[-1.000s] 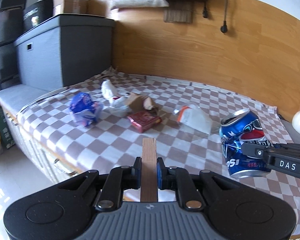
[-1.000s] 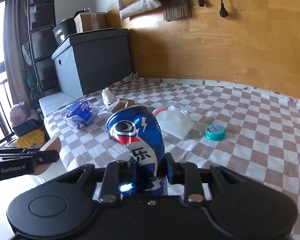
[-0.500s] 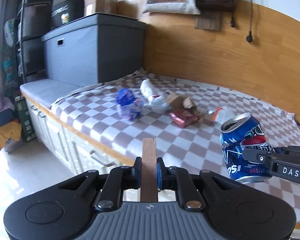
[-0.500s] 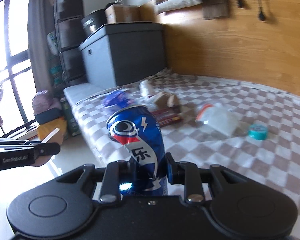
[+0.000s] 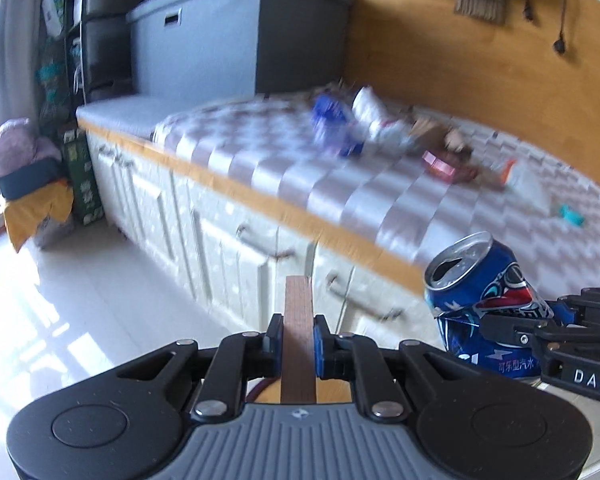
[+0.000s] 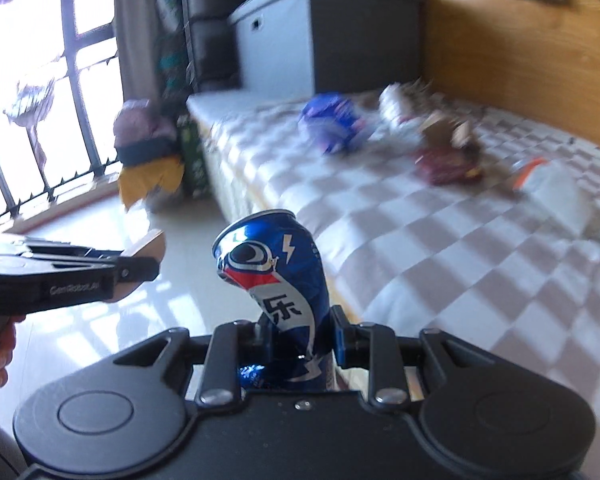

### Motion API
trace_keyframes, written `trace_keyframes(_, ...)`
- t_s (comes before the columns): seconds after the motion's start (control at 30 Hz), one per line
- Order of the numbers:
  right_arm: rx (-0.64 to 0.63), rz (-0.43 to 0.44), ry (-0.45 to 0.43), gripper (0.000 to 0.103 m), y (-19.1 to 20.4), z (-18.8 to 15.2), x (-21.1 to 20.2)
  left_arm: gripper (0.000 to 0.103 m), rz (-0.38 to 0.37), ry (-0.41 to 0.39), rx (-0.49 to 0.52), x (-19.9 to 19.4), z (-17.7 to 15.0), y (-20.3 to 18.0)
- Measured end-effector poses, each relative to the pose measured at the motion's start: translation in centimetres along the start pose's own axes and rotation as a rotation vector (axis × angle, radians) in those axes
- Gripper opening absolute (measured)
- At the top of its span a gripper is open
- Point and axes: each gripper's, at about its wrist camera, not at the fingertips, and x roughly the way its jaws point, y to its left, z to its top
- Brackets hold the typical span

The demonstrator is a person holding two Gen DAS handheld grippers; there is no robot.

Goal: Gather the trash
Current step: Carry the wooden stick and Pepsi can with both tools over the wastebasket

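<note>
My left gripper (image 5: 298,340) is shut on a thin brown flat piece (image 5: 298,312), seen edge-on and sticking forward over the white floor. In the right wrist view the left gripper (image 6: 138,268) sits at the left with that brown piece (image 6: 150,245) in its tip. My right gripper (image 6: 300,338) is shut on a dented blue cola can (image 6: 276,276), held upright; the can (image 5: 480,304) also shows beside the left gripper. On the checkered bed cover lie a blue wrapper (image 5: 334,122), a white crumpled wrapper (image 5: 374,114), a red packet (image 5: 444,166), a white bag (image 5: 528,184) and a teal cap (image 5: 572,214).
Both grippers hang off the bed's edge, over pale floor tiles (image 5: 80,300). White drawers (image 5: 220,240) run under the wooden bed rim. A grey storage box (image 5: 240,32) stands at the bed's far end. A bundle of cloth (image 6: 148,140) and a window railing (image 6: 40,128) are at the left.
Both grippers have drawn back from above the bed and sunk toward the floor, swinging left. The bed trash now looks farther away. Both grips are unchanged.
</note>
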Motion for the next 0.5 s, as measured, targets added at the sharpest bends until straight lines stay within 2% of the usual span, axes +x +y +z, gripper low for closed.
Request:
trace_keyframes(0.2, -0.061, 0.022, 0.101, 0.028, 1.7, -1.7, 4.0, 0.015, -0.020, 0.103, -0.034, 3.0, -2.1, 1.0)
trace_keyframes(0.37, -0.096, 0.026, 0.166, 0.028, 2.4, -2.6, 7.0, 0.015, -0.043, 0.187, -0.021, 5.5, -2.6, 1.5)
trace_keyframes(0.5, -0.121, 0.011, 0.196, 0.028, 2.1, -2.6, 8.8, 0.015, -0.056, 0.296, -0.066, 8.1, -3.7, 2.5)
